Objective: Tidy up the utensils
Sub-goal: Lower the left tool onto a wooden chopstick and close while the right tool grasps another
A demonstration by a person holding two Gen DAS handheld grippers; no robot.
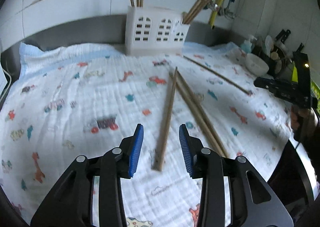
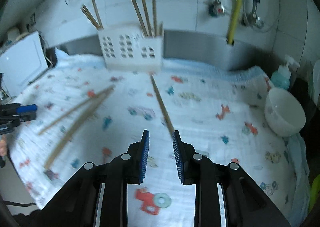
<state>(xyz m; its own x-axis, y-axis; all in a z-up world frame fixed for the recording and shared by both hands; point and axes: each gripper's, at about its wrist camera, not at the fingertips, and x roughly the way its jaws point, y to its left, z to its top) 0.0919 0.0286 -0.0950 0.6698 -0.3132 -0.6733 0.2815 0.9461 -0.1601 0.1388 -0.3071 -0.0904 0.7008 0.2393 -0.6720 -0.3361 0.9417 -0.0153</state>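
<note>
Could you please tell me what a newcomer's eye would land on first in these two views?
Probably the loose wooden chopsticks scattered on the cartoon-print cloth, one lying between the left gripper's open blue pads. Next, the white windowed holder at the back wall, chopsticks upright in its end compartments.

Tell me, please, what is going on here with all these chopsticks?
A person holding a claw in each hand is tidying chopsticks into the white holder at the back of the patterned cloth. Several already stand in it; four still lie loose on the cloth. The left claw is open over one loose chopstick, and the right claw is open beside the separate chopstick. Neither holds anything yet.
</note>
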